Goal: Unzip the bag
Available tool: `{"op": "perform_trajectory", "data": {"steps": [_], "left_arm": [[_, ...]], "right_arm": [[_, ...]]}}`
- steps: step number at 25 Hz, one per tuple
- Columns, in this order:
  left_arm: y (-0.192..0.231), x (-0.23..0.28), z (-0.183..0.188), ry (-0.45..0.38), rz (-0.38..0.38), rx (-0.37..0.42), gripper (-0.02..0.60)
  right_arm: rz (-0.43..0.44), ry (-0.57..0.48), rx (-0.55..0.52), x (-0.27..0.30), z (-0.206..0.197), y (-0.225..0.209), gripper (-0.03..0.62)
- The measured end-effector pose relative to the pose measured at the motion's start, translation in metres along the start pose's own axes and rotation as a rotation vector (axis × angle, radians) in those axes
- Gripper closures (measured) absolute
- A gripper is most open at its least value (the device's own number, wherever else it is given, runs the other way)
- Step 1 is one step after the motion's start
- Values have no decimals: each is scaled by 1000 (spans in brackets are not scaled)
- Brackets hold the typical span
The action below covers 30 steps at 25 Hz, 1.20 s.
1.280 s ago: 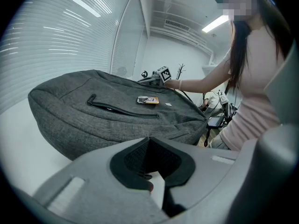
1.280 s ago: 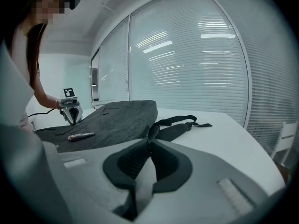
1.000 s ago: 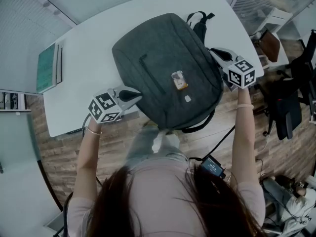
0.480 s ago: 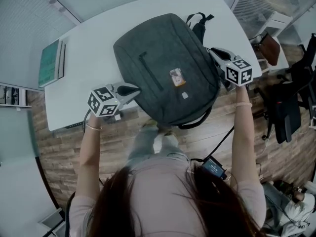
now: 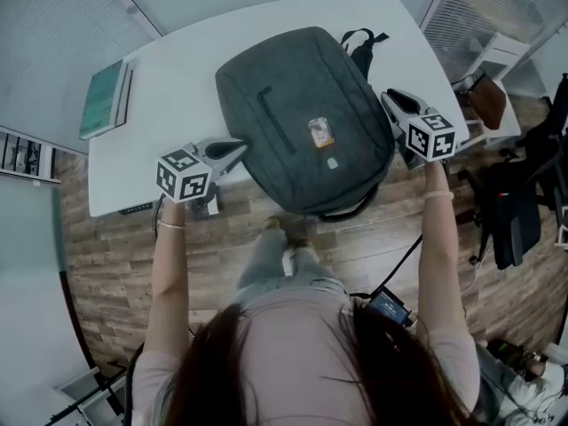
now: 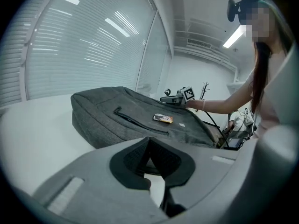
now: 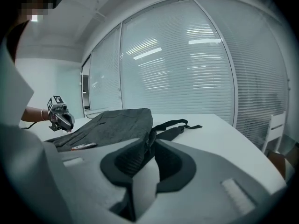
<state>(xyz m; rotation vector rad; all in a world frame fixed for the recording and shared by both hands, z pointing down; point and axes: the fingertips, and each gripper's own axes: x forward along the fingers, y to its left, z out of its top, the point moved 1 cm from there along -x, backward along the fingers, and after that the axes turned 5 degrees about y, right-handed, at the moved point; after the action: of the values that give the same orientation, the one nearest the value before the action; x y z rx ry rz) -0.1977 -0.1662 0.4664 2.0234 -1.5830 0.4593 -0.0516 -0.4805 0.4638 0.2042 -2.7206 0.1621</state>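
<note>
The grey backpack lies flat on the white table, front side up, between the two grippers. Its long axis goes from near to far and leans a little to the far left. I judge the top points to the person, because the carry handle is at the near end, and the shoulder straps trail out at the far right corner. The near end hangs over the table edge.

The right gripper is at the right side of the backpack. Its jaws have just been opening and now stand apart; only the white table shows between them, with the edge of the bag just in front of the tips. The left gripper is just beside the left side of the bag. Its jaws seem to be together at the tips with nothing in them, though the gap is hard to read.

What can go wrong: nothing holds the backpack now, so a pull on a zip may drag the whole bag and not move the slider. Because the near end already overhangs, a pull toward the person could slide it off the table. The slider of the main zip is not visible to me, and the pull of the front pocket zip is small, so the jaws could pinch only the cloth.
</note>
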Motion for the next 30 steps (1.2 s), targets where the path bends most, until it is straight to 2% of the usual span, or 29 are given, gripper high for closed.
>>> {"op": "perform_trajectory", "data": {"steps": [4,9,13,16,24,30], "left_arm": [[-6,-8,4,-63,33,-18,571],[-11,-17,10,-140,75,-47,571],[-15,-27,25,-246,127,-52,571],[-23,-33,27,-286,162,-65,571],[-53,-55,31,-425,252,-84,572],[-79,-77,34,-499,325,-66,571]], "right_arm": [[-15,4,-10,-10,4,14,519],[-69,-21,-8,-32,9,27,590],[-109,-74,5,-49,12,41,591],[-127,-136,24,-62,16,58,591],[-137,-202,8,-86,25,109,591],[-218,-234,-126,-102,31,140,591]]}}
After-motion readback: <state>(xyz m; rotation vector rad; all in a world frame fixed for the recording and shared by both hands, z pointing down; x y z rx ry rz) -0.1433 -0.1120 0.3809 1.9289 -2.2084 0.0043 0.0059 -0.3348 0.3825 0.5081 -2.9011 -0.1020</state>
